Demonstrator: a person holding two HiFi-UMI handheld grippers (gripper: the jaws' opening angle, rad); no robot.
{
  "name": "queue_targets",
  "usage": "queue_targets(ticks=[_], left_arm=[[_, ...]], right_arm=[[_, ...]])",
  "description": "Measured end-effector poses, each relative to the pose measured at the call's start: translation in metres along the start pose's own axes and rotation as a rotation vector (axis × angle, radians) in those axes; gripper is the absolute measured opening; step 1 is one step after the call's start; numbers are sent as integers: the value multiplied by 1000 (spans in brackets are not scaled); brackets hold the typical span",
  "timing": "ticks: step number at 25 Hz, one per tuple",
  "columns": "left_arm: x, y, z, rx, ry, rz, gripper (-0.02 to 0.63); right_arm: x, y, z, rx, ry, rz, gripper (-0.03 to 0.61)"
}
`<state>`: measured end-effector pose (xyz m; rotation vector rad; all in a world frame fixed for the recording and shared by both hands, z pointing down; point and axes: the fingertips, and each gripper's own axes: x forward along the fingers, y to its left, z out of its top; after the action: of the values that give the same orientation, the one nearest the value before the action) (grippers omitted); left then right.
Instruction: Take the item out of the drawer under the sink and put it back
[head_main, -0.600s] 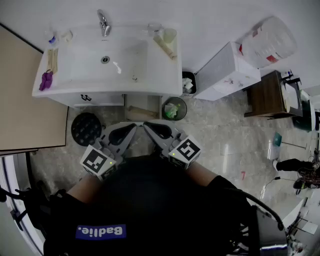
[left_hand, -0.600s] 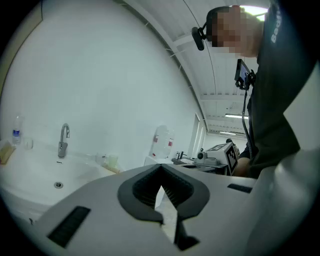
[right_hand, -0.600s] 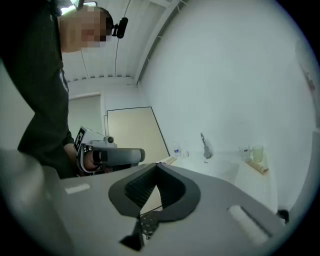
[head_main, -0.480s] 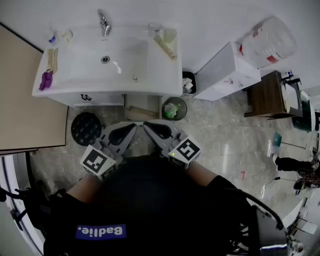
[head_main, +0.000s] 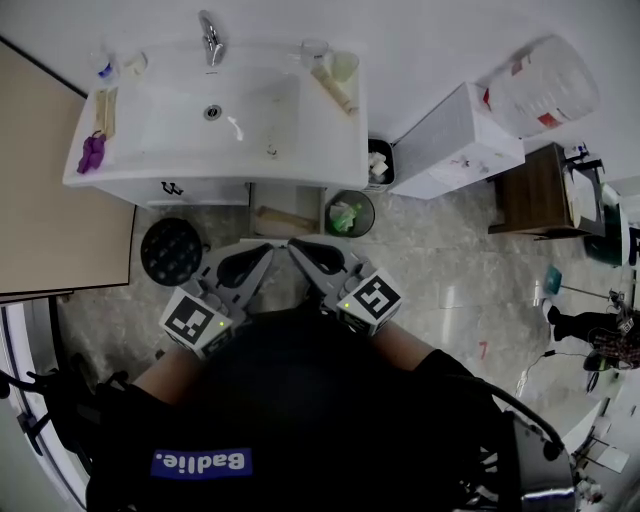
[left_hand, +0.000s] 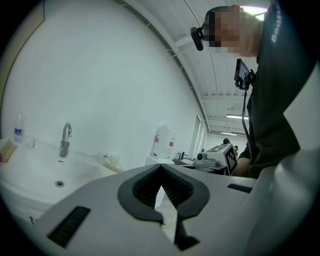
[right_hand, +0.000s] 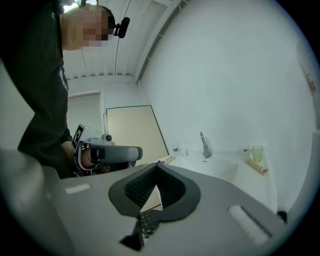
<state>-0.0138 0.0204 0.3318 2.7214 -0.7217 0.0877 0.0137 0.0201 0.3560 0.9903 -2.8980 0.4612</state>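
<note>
My tongs, left gripper (head_main: 268, 250) and right gripper (head_main: 295, 247), are both clenched on nothing, in front of the sink (head_main: 340, 150). The item is unseen, presumably in the drawer (head_main: 215, 193) under the sink; arriving clenched, I'd bump its front.

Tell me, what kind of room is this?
Likely a bathroom corner set up in a lab: a white sink with a faucet, a waste bin on the floor below, and cabled equipment at the right.
</note>
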Motion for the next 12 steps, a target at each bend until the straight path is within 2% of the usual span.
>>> queue_targets(ticks=[12], left_arm=[[-5,2,1,-13,-22,16,5]], right_arm=[[16,-12,-29,-37,62,-3,2]])
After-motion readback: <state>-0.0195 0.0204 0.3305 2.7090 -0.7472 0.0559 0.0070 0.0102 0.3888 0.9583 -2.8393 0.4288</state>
